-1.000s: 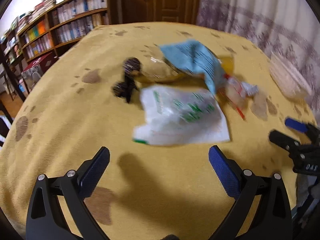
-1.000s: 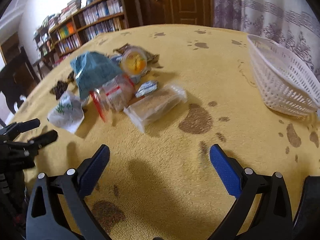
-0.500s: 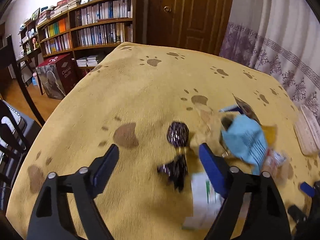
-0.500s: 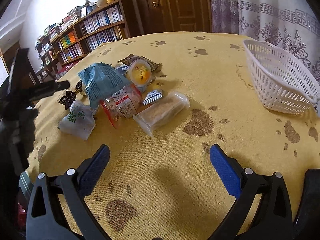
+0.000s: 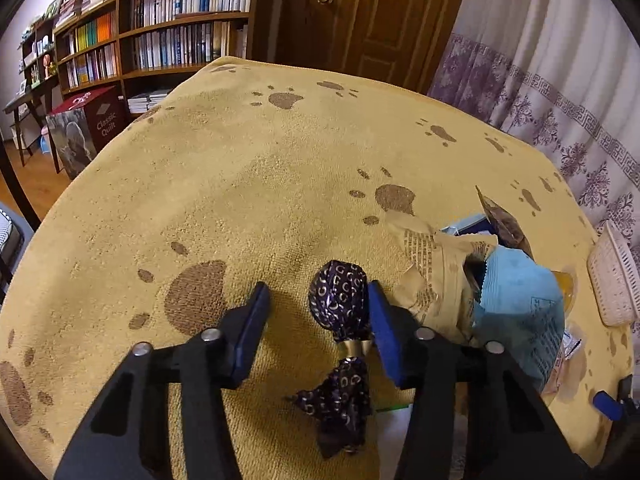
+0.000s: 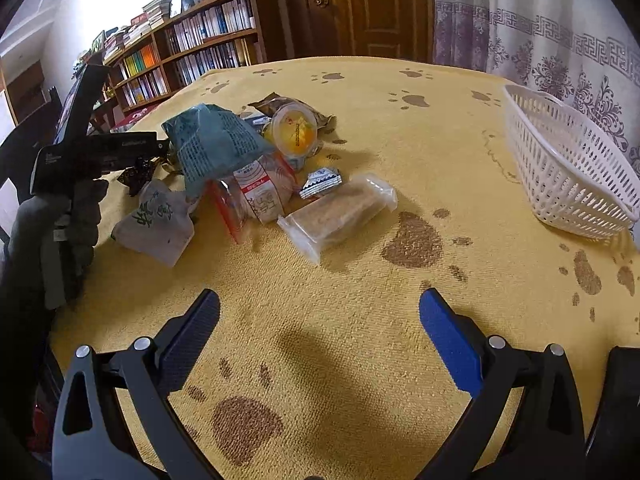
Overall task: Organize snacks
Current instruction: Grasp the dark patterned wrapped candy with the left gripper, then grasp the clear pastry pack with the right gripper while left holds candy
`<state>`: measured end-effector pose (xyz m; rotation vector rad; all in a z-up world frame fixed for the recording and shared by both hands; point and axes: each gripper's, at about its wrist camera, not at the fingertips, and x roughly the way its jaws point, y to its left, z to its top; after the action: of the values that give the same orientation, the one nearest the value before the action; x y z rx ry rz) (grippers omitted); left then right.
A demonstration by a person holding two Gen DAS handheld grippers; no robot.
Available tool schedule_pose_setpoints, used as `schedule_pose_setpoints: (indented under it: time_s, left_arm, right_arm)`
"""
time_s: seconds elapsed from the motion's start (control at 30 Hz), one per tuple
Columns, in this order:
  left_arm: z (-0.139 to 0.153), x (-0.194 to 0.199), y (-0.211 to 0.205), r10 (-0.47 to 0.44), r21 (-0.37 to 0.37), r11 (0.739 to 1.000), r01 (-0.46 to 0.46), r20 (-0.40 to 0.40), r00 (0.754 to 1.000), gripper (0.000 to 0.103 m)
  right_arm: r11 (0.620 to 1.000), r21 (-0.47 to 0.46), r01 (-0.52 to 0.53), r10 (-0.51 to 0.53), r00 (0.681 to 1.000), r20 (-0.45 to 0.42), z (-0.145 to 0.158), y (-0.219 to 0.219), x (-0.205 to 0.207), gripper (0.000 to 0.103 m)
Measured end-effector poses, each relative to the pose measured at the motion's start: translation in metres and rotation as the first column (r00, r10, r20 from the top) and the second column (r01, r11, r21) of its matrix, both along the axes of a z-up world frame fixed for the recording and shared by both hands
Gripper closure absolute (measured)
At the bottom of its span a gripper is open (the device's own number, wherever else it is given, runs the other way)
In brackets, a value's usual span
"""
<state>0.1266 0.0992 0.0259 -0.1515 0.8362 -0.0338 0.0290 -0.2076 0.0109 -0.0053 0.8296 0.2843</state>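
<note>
A dark purple foil-wrapped sweet point(image 5: 339, 300) with a twisted tail lies on the yellow paw-print cloth point(image 5: 240, 184). My left gripper point(image 5: 318, 304) is open around it, the right finger beside the round head, the left finger apart from it. In the right wrist view, a pile of snacks holds a blue packet point(image 6: 212, 142), a jelly cup point(image 6: 295, 128), a clear-wrapped bar point(image 6: 340, 212) and a white green-print packet point(image 6: 156, 220). My right gripper point(image 6: 320, 316) is open and empty above bare cloth. A white basket point(image 6: 568, 160) stands at the right.
A beige newsprint packet point(image 5: 436, 268) and the blue packet point(image 5: 520, 308) lie just right of the left gripper. A bookshelf point(image 5: 160, 40), a door point(image 5: 372, 16) and curtains point(image 5: 560, 60) stand beyond the table. The basket point(image 5: 612, 280) shows at the far right.
My left gripper has swung left from the white packet, dropped to the foil sweet and narrowed around it. My right gripper stayed open and rose slightly.
</note>
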Motion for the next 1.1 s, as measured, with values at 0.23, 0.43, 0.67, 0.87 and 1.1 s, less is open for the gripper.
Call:
schedule_pose_setpoints:
  time_s: [0.23, 0.43, 0.67, 0.87, 1.1]
  left_arm:
    - [-0.003, -0.012, 0.000, -0.017, -0.005, 1.000, 0.017, 0.042, 0.999, 0.075]
    - [0.001, -0.024, 0.014, 0.046, -0.056, 0.998, -0.040, 0.094, 0.995, 0.076]
    - [0.008, -0.035, 0.021, 0.096, -0.073, 0.994, -0.086, 0.145, 0.985, 0.076]
    - [0.008, -0.035, 0.022, 0.099, -0.085, 0.993, -0.088, 0.139, 0.985, 0.076]
    - [0.008, -0.034, 0.021, 0.098, -0.084, 0.993, -0.088, 0.134, 0.986, 0.076]
  right_arm:
    - [1.000, -0.015, 0.013, -0.013, 1.000, -0.009, 0.000, 0.002, 0.006, 0.002]
    - [0.999, -0.020, 0.047, -0.047, 0.999, -0.001, 0.002, -0.005, 0.019, 0.002]
    - [0.997, -0.051, 0.054, -0.052, 0.998, 0.031, 0.008, -0.007, 0.050, 0.002]
    - [0.996, -0.083, -0.041, 0.043, 0.999, 0.022, 0.001, -0.001, 0.081, 0.002]
    - [0.990, -0.028, -0.136, 0.135, 0.990, -0.027, -0.004, -0.001, 0.094, 0.002]
